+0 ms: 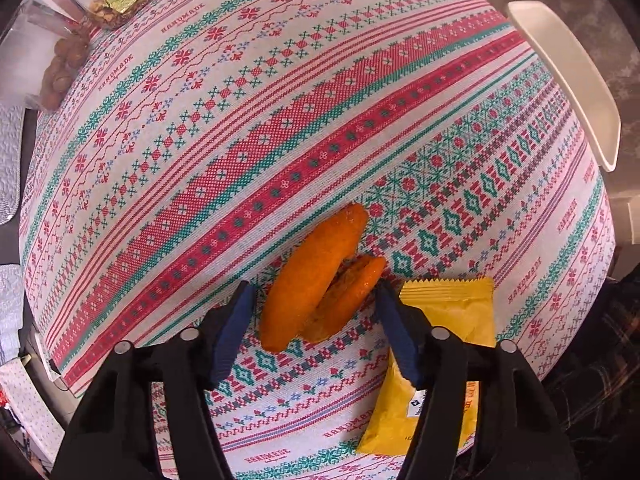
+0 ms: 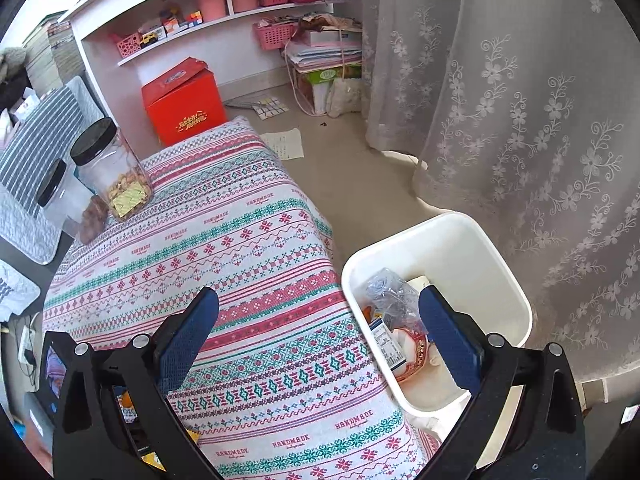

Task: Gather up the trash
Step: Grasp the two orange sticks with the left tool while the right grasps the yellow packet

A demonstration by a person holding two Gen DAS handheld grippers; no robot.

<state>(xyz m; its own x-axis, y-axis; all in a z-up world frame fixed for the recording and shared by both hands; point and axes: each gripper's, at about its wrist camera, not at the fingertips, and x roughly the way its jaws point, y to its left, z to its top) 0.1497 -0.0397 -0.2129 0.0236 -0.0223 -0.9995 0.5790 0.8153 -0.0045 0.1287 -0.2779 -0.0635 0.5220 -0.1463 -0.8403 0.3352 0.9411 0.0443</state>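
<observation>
Patterned cloth (image 1: 280,128) over the table, taken as landmark. White bin (image 2: 496,264) just off the cloth's edge on the floor side, already holding a crumpled clear bottle (image 2: 390,294) and wrappers. Two jars (image 2: 110,168) at the cloth's far corner, well apart from the work.

Near the cloth's near edge: orange peel (image 1: 316,280), two curled pieces leaning together. Long axis diagonal across the left wrist view, from low left up to high right, roughly along the cloth's stripes; upper tip aimed toward the bin side. Just right of the peel, on the cloth, a yellow packet (image 1: 444,344), lengthwise toward the camera, partly under the right-hand finger.

Left gripper (image 1: 316,320) pointing straight down at the cloth, half closed, peel directly between the blue pads (image 1: 234,332) with a sliver of cloth visible each side; no firm contact visible yet. Clearly the nearer tool. Closing line across the peel's short axis, likely good for a pinch.

Right gripper (image 2: 320,344) wide apart, empty, tilted down over the cloth's bin-side edge, well apart from the peel.
</observation>
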